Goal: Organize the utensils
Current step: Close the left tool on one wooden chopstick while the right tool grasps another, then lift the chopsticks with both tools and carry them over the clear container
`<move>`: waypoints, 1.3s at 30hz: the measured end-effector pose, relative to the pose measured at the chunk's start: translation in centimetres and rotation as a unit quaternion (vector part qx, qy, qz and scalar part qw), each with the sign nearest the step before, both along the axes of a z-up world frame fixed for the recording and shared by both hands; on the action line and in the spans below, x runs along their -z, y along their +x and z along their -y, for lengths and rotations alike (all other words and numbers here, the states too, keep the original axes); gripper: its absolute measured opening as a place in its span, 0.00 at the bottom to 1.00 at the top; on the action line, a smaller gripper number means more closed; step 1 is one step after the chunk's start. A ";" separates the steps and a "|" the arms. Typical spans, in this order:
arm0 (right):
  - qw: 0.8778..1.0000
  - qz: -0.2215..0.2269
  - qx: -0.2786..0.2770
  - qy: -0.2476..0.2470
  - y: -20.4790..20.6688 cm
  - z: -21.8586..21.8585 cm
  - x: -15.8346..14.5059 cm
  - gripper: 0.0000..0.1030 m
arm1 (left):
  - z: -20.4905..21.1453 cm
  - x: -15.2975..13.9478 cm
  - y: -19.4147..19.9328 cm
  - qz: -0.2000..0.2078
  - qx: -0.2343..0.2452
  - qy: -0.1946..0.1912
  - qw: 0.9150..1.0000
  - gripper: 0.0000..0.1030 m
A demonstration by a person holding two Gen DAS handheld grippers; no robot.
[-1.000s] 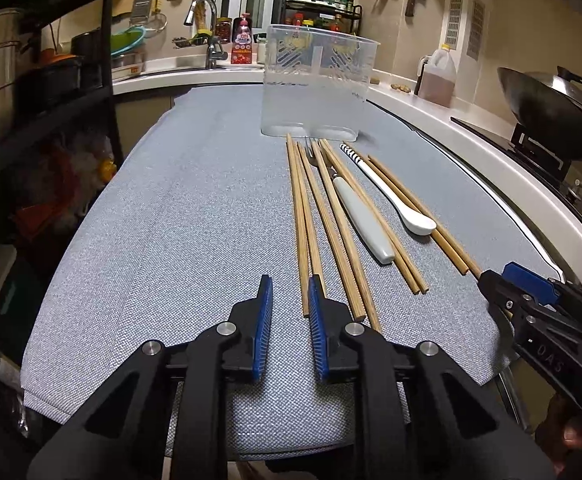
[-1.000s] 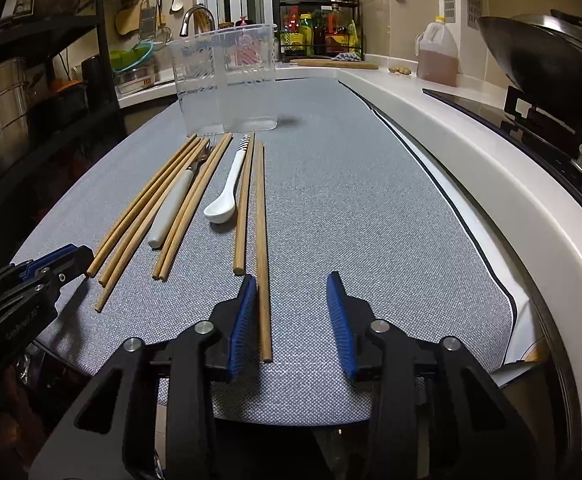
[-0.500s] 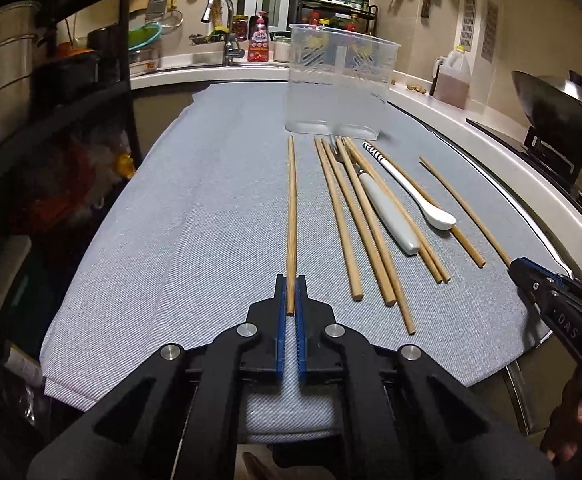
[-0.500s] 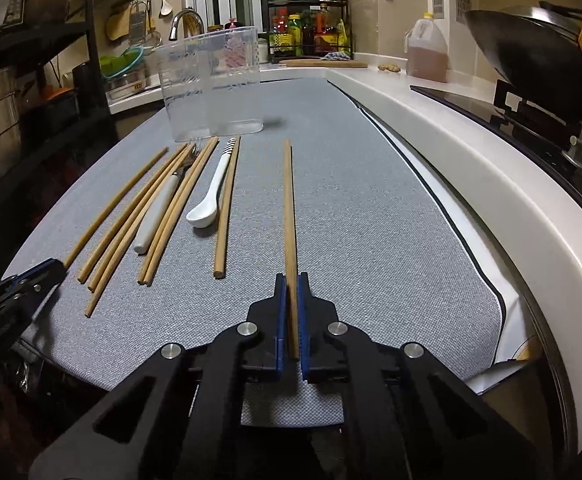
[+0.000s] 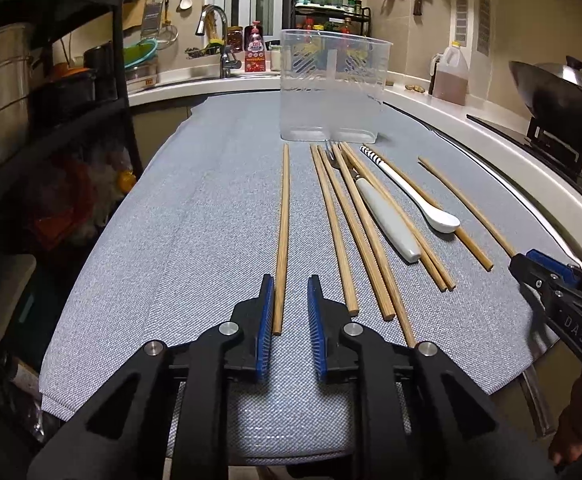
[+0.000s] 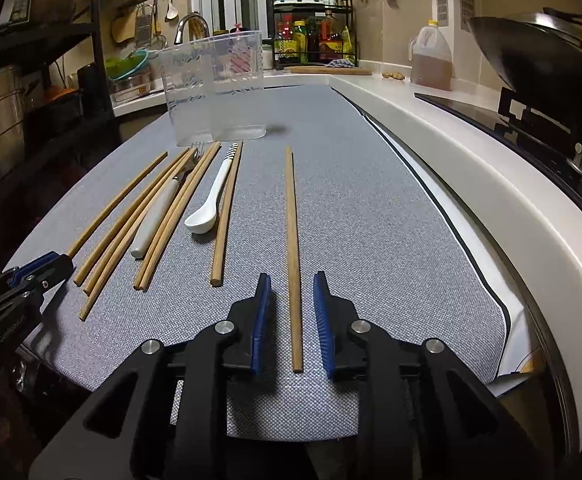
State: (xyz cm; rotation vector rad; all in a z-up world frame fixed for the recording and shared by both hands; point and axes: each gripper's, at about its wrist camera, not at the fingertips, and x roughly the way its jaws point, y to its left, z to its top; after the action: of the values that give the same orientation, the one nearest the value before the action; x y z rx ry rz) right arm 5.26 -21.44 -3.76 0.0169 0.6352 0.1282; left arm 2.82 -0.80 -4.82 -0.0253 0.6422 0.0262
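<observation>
Resting on grey cloth: every utensil lies flat on the cloth-covered desk point(image 5: 195, 216), all on the near side of the clear holder point(image 5: 333, 88).
Clear holder: upright at the far end of the cloth, divided into two compartments, nothing seen inside.
Left gripper point(image 5: 289, 312): fingers point(image 5: 265, 320) narrowly parted, having just been opening; one chopstick point(image 5: 282, 236) lies between them, its near end just beside the left pad, no longer pinched.
Left chopstick: runs straight toward the holder's left corner, apart from the main bundle.
Right gripper point(image 6: 291, 312): fingers point(image 6: 323, 316) narrowly parted, having just been opening; another chopstick point(image 6: 292, 240) lies loose on the cloth midway between the pads.
Right chopstick: points toward the holder's right side, well apart from the rest.
Bundle point(image 5: 355, 232): several chopsticks fanned out from the holder's base.
Fork point(image 5: 387, 220): white handle, tines toward the holder, lying among the bundle.
Spoon point(image 5: 415, 196): white, striped handle end nearest the holder, bowl toward the camera, right of the fork.
</observation>
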 end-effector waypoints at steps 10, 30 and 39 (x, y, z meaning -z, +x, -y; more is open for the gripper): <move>1.000 0.004 -0.025 -0.011 0.1 -0.8 0.0 0.07 | 0.6 -0.3 0.3 -0.001 0.010 0.016 1.000 0.06; 0.998 0.052 -0.038 0.005 -2.7 0.4 -6.6 0.06 | 0.5 -6.0 -3.5 0.087 0.026 0.008 0.996 0.05; 0.996 0.083 -0.036 0.015 -1.9 1.3 -11.0 0.06 | -0.1 -9.4 -3.7 0.120 0.034 -0.003 0.992 0.05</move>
State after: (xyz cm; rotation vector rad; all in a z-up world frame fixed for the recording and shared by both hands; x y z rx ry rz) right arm 3.32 -22.77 7.21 0.0125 0.4678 0.2065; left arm -0.89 -0.68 4.59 -0.0121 0.4024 -0.0450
